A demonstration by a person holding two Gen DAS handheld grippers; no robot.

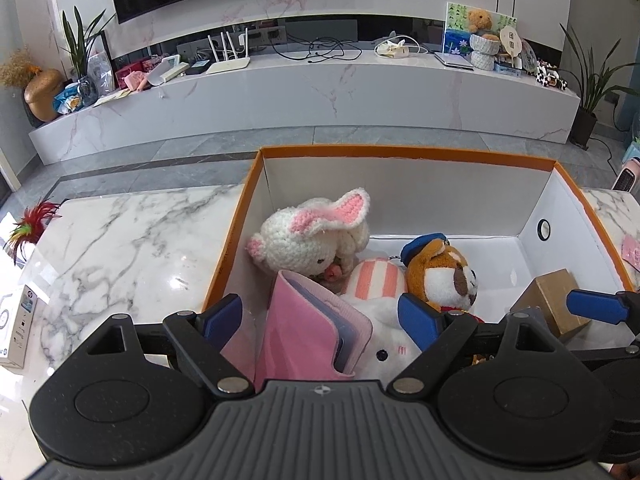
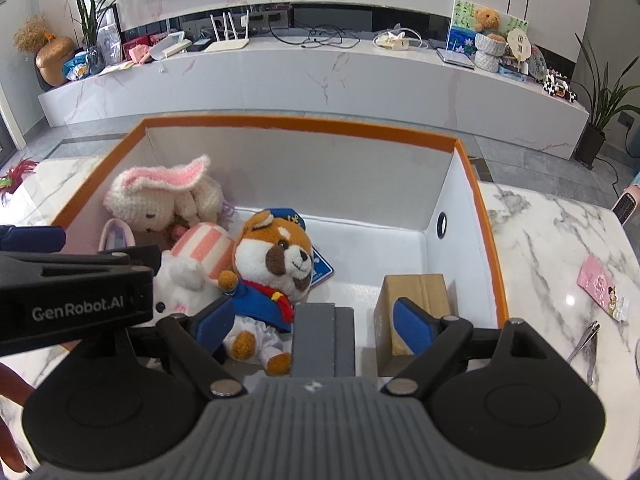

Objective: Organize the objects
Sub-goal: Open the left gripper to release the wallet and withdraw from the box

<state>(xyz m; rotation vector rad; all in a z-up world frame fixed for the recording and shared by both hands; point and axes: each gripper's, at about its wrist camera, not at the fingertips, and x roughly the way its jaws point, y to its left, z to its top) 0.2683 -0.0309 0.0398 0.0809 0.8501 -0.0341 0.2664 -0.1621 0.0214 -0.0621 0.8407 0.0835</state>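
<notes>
— While I held over the orange box [image 1: 408,153], where was the left gripper [image 1: 320,318]?

— Low in the left view, spread around an upright pink case [image 1: 316,332], not pinching it.

— And the right gripper [image 2: 314,320]?

— Spread too, I saw, a grey block [image 2: 314,336] between its fingers; brown box [image 2: 416,292] lower right, plush dog [image 2: 276,264] mid-frame, bunny [image 2: 160,196] upper left.

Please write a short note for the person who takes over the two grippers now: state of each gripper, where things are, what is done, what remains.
Left gripper: open, around the pink card holder, inside the orange box.
Right gripper: open, over the grey box.
Done: crochet bunny, striped white plush, sailor dog plush and brown carton lie in the box.
Left: pink packet and nail clipper remain on the marble table.
</notes>
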